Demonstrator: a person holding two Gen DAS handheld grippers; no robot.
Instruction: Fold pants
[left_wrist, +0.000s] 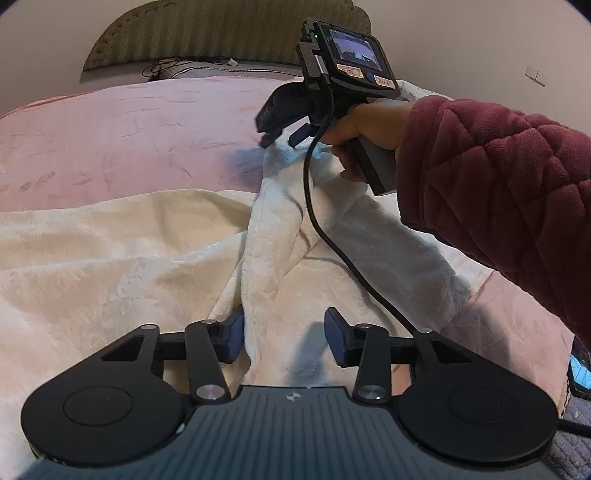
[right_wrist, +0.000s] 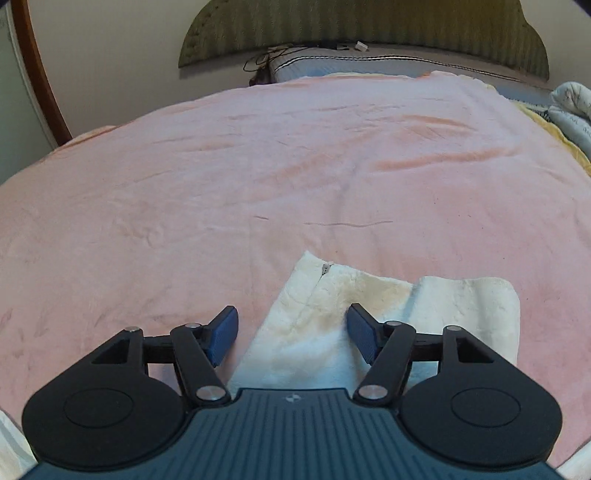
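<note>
Fleecy cream pants (left_wrist: 273, 236), rumpled folds

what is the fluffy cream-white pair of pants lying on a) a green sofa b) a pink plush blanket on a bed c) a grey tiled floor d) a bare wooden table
b, the fluffy cream-white pants lie spread on a pink plush blanket that covers a bed, with a padded headboard behind it.

A pink blanket (right_wrist: 258, 166) covers the bed — striped olive headboard (right_wrist: 369, 33) against a plain pale wall (right_wrist: 110, 55).
</note>
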